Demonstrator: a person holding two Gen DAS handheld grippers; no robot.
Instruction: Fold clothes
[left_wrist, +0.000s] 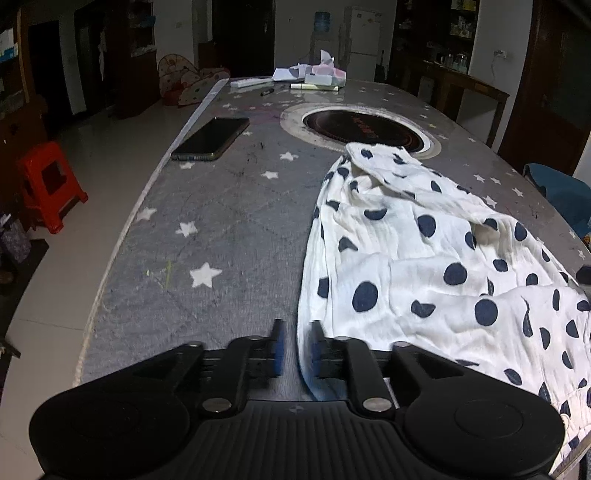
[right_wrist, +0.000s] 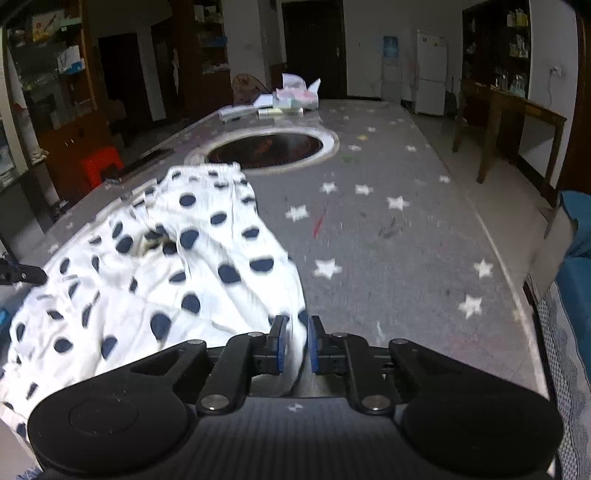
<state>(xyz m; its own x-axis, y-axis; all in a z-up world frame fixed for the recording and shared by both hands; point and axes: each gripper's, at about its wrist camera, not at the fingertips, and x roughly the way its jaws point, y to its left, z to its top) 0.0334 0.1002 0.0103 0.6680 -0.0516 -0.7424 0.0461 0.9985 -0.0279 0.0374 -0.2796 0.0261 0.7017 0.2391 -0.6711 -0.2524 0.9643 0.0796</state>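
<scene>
A white garment with dark blue polka dots (left_wrist: 424, 258) lies crumpled on the grey star-patterned table (left_wrist: 221, 221). My left gripper (left_wrist: 297, 345) is at its near left edge, jaws a small gap apart, with the cloth edge between the pads. In the right wrist view the garment (right_wrist: 166, 266) fills the left half. My right gripper (right_wrist: 295, 345) is at its near right edge, jaws narrowly apart with cloth between them. The left gripper's tip (right_wrist: 22, 273) shows at the far left.
A black phone (left_wrist: 212, 138) lies on the table's left side. A round dark hotplate (left_wrist: 360, 127) is set in the table beyond the garment. Tissue box and papers (left_wrist: 317, 75) sit at the far end. A red stool (left_wrist: 48, 184) stands left; a blue chair (right_wrist: 576, 258) right.
</scene>
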